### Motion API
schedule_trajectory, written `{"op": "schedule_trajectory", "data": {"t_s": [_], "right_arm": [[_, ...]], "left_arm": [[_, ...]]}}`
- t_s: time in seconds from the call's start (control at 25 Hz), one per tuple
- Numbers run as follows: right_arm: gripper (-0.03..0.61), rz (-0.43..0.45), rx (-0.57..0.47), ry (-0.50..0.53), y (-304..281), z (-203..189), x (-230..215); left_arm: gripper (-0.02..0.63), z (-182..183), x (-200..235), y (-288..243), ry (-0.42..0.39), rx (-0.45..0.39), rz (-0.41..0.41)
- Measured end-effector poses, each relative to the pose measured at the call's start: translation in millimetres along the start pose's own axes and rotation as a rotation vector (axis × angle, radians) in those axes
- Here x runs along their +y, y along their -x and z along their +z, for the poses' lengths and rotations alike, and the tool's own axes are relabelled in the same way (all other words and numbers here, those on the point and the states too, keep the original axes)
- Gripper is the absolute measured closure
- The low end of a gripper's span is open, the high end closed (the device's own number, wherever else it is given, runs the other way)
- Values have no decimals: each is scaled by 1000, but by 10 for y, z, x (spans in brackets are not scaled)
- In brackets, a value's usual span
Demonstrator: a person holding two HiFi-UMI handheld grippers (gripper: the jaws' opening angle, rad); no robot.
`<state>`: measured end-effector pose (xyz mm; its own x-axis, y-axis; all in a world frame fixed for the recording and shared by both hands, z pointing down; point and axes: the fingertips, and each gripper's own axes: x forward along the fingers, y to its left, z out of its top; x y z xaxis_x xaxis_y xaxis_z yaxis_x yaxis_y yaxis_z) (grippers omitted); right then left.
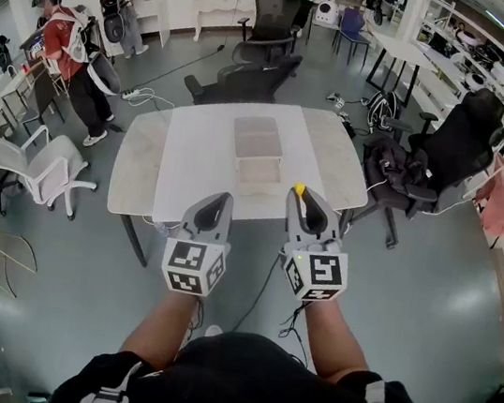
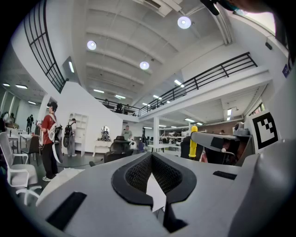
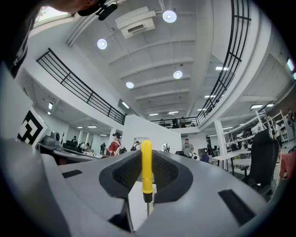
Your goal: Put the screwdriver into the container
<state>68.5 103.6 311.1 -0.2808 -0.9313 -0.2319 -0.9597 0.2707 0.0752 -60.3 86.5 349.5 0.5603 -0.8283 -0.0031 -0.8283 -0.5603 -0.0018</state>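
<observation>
My right gripper (image 1: 308, 207) is shut on a yellow-handled screwdriver (image 1: 298, 190), held upright with the handle poking above the jaws over the white table's (image 1: 193, 153) front edge. In the right gripper view the screwdriver (image 3: 146, 166) stands between the dark pads of the right gripper (image 3: 145, 187), its metal shaft pointing down. My left gripper (image 1: 216, 207) is beside it, shut on nothing; the left gripper view shows the left gripper (image 2: 152, 185) with its pads together and the screwdriver (image 2: 193, 140) off to the right. A clear plastic container (image 1: 258, 138) sits mid-table, beyond both grippers.
Black office chairs (image 1: 253, 77) stand behind the table and another (image 1: 439, 159) stands at its right. A white chair (image 1: 39, 167) is at the left. People (image 1: 71, 58) stand at the far left. Cables (image 1: 146, 94) lie on the floor.
</observation>
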Motion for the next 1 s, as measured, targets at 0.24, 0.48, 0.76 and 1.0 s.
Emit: {"op": "schedule_trajectory", "data": {"t_s": [0.24, 0.48, 0.76, 1.0], "right_arm": [[512, 10, 17, -9, -36, -69, 14], [512, 5, 25, -8, -67, -134, 76], [512, -19, 30, 2, -156, -163, 232], [512, -55, 37, 10, -353, -221, 451]], "left_arm": [[607, -29, 20, -28, 9, 4, 0], [607, -94, 85, -24, 22, 4, -7], [607, -116, 258, -10, 30, -4, -39], [607, -160, 605, -2, 45, -10, -65]]}}
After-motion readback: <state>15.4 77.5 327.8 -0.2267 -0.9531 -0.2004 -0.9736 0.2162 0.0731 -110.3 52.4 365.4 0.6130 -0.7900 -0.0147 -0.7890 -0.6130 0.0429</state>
